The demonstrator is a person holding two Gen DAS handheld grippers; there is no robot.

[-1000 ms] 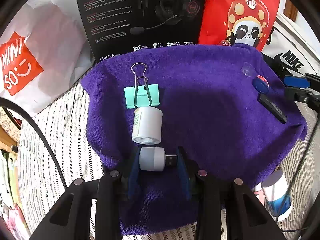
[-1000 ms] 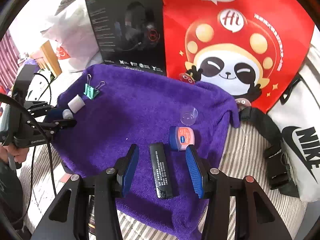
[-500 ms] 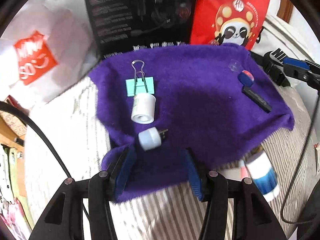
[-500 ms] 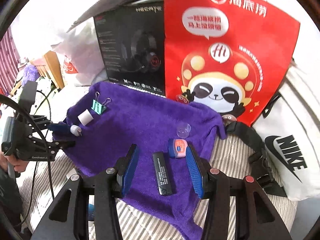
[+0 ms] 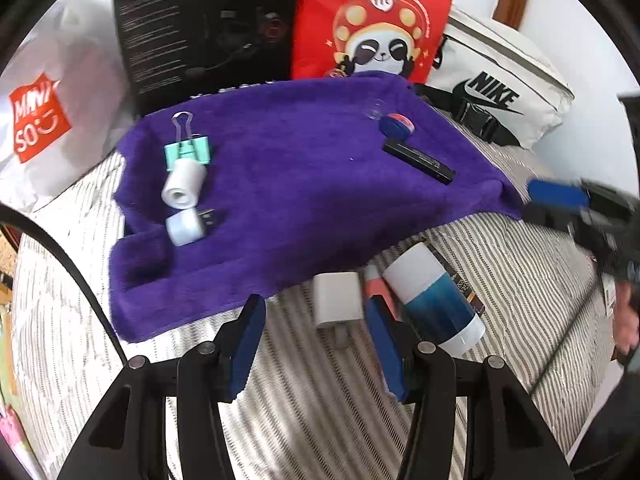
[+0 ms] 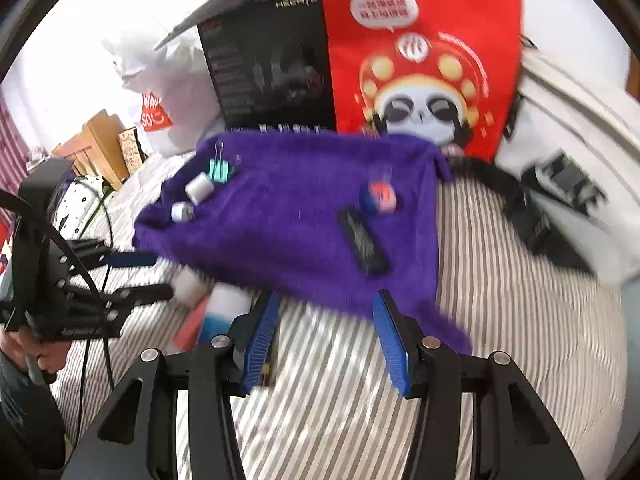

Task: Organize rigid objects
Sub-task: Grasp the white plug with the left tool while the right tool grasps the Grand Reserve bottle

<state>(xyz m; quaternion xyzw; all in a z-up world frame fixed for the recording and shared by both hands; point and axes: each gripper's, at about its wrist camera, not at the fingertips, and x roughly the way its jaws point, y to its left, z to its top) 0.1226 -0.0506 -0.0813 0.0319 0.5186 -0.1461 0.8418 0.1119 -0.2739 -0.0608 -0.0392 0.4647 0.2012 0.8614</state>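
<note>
On the purple towel (image 5: 304, 184) your sorted pieces lie in two groups. At its left edge sit the green binder clip (image 5: 187, 151), white roll (image 5: 183, 189) and small USB light (image 5: 187, 226), close together; at the right sit the blue jar (image 5: 396, 125) and black stick (image 5: 419, 160). Your left gripper (image 5: 316, 344) is spread wide and empty over the striped bedding — a white charger (image 5: 338, 299) lies between its fingers. Your right gripper (image 6: 326, 344) is also wide, holding nothing.

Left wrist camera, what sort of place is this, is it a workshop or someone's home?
Most likely a home bedroom: a striped bedsheet under the purple towel, shopping bags and a Nike pouch propped behind, and small household items laid out.
</note>
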